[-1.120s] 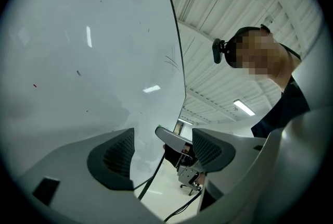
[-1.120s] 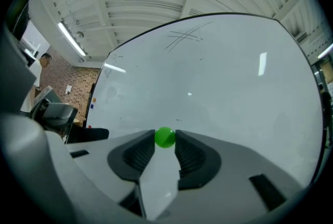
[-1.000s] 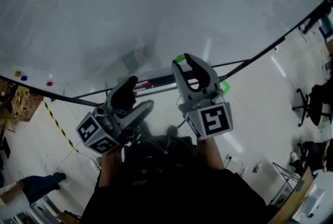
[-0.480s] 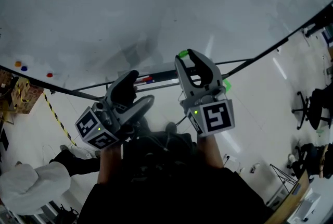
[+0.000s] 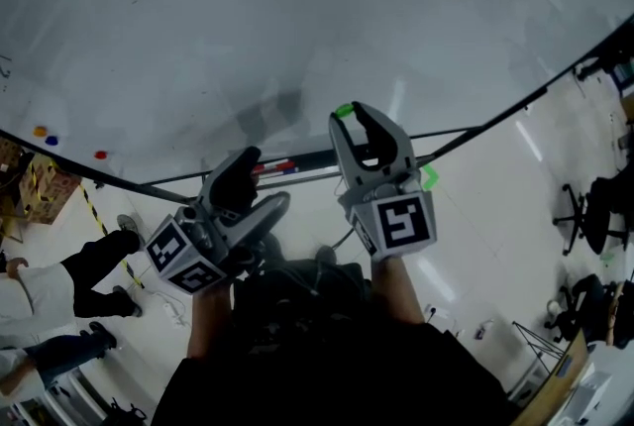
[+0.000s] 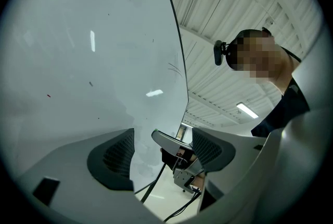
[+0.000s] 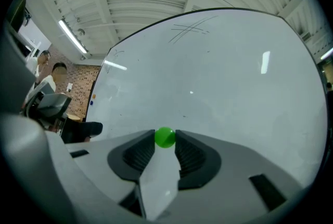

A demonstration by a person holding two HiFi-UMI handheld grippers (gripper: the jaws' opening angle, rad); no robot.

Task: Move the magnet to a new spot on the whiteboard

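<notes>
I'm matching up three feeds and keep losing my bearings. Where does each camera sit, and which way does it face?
Head view: on the person's head, facing steeply down at the whiteboard; forearms, left tongs and right tongs show.
Left gripper view: on the left tongs, facing along their open jaws beside the whiteboard; the person's shoulder shows.
Right gripper view: on the right tongs, facing the whiteboard; jaws shut on the magnet.
Shared: head and right gripper views both show the magnet.

Green magnet (image 7: 165,137), white whiteboard (image 7: 218,77)
</notes>
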